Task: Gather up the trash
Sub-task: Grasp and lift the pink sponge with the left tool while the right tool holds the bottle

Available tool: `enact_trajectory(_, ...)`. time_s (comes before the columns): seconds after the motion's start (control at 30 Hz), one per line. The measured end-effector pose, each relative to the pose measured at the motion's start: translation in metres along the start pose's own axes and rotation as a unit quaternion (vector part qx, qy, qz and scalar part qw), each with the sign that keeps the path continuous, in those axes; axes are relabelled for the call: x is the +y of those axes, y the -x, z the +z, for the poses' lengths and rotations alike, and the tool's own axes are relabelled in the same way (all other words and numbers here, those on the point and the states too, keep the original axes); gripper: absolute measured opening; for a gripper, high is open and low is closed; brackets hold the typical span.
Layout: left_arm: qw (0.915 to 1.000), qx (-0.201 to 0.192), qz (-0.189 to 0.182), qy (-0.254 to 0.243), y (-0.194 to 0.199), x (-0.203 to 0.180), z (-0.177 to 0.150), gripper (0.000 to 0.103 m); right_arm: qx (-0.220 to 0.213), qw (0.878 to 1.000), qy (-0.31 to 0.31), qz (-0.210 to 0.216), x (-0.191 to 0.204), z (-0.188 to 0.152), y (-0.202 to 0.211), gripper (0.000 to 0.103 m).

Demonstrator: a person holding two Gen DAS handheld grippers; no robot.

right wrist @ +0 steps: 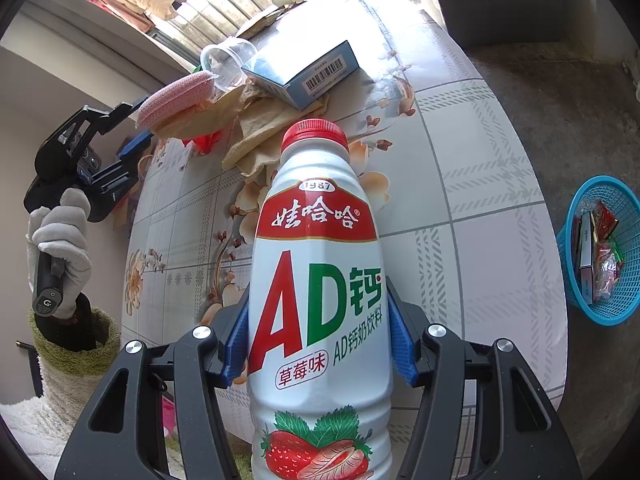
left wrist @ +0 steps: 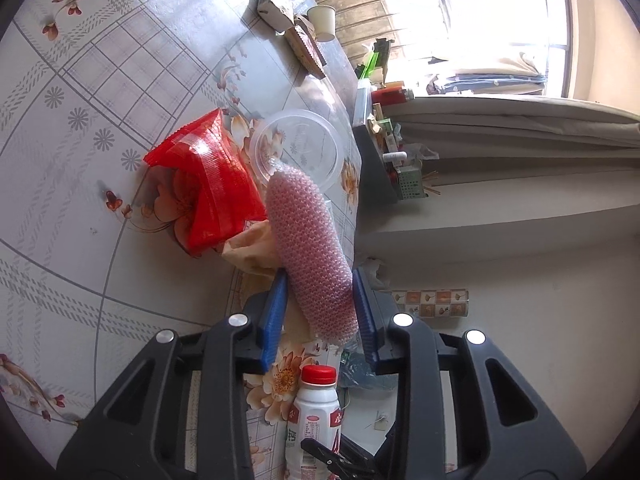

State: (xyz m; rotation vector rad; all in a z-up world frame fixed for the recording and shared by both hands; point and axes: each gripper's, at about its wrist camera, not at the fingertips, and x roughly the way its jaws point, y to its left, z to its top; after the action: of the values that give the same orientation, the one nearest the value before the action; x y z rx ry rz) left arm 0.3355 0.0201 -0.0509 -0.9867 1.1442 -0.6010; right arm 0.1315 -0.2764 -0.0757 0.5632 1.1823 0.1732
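A pink bubble-wrap roll (left wrist: 308,240) sticks out over the table's edge, and my left gripper (left wrist: 320,280) is shut on its near end, blue pads pressed on both sides. The right wrist view shows that same roll (right wrist: 176,96) in the left gripper (right wrist: 138,126), which a gloved hand (right wrist: 60,240) holds beside the table. A white strawberry milk bottle (right wrist: 316,240) with a red cap stands upright in my right gripper (right wrist: 316,308), which is shut on its body. The bottle (left wrist: 314,412) also shows low in the left wrist view.
On the floral tablecloth (right wrist: 460,160) lie a red wrapper (left wrist: 204,184), a clear plastic tub (left wrist: 300,148), crumpled brown paper (right wrist: 272,120) and a blue box (right wrist: 308,72). A paper cup (left wrist: 324,20) and cartons sit at the far end. A blue basket (right wrist: 600,248) holding trash stands on the floor.
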Motion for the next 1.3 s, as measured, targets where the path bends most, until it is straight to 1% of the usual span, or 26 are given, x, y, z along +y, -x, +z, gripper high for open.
enact_trajectory(0.17,0.9982,0.034,-0.005,-0.048,0.018,-0.001,-0.025,0.031,0.000,1.000,-0.001,-0.002,0.001,0.000,0.000,0.057)
enact_trajectory(0.27,0.9951,0.060,0.000,-0.078,0.027,0.004,-0.041,0.031,0.000,1.000,-0.002,-0.004,0.001,0.000,0.000,0.057)
enact_trajectory(0.3,0.9939,0.068,0.008,-0.086,0.030,0.006,-0.046,0.031,0.000,1.000,-0.001,-0.005,0.002,0.000,-0.001,0.057)
enact_trajectory(0.37,0.9912,0.073,0.040,-0.103,0.036,0.013,-0.054,0.031,0.001,1.000,0.000,-0.009,0.003,0.000,-0.001,0.057)
enact_trajectory(0.4,0.9894,0.072,0.061,-0.111,0.039,0.018,-0.057,0.035,0.001,1.000,0.000,-0.010,0.004,0.001,-0.001,0.057)
enact_trajectory(0.43,0.9875,0.068,0.083,-0.116,0.043,0.022,-0.060,0.043,0.001,1.000,0.000,-0.011,0.004,0.001,-0.001,0.057)
enact_trajectory(0.5,0.9839,0.054,0.118,-0.123,0.051,0.030,-0.063,0.052,0.001,1.000,0.000,-0.014,0.006,0.002,-0.002,0.057)
enact_trajectory(0.57,0.9801,0.042,0.144,-0.130,0.058,0.035,-0.065,0.053,0.001,1.000,-0.001,-0.017,0.007,0.002,-0.002,0.057)
enact_trajectory(0.67,0.9756,0.029,0.162,-0.145,0.062,0.032,-0.069,0.062,-0.001,1.000,-0.002,-0.022,0.009,0.002,-0.003,0.057)
enact_trajectory(0.73,0.9733,0.025,0.165,-0.157,0.060,0.025,-0.070,0.071,-0.002,1.000,-0.003,-0.023,0.009,0.001,-0.003,0.057)
enact_trajectory(0.77,0.9724,0.024,0.166,-0.163,0.057,0.020,-0.071,0.074,-0.003,1.000,-0.004,-0.023,0.009,0.001,-0.003,0.057)
enact_trajectory(0.83,0.9723,0.015,0.163,-0.167,0.050,0.010,-0.073,0.082,-0.005,1.000,-0.004,-0.024,0.009,0.001,-0.003,0.057)
enact_trajectory(0.9,0.9729,0.004,0.163,-0.164,0.045,0.002,-0.072,0.084,-0.005,1.000,-0.005,-0.022,0.008,0.001,-0.003,0.057)
enact_trajectory(1.0,0.9721,-0.015,0.180,-0.150,0.036,-0.008,-0.068,0.085,-0.006,1.000,-0.004,-0.020,0.008,0.001,-0.003,0.057)
enact_trajectory(1.13,0.9717,-0.021,0.191,-0.137,0.024,-0.014,-0.066,0.085,-0.007,1.000,-0.003,-0.016,0.007,0.000,-0.003,0.057)
enact_trajectory(1.23,0.9649,-0.023,0.219,-0.143,0.014,-0.016,-0.067,0.085,-0.007,1.000,-0.002,-0.014,0.006,0.000,-0.002,0.057)
enact_trajectory(1.3,0.9627,-0.026,0.231,-0.139,0.009,-0.016,-0.067,0.085,-0.007,1.000,-0.002,-0.012,0.005,0.000,-0.002,0.057)
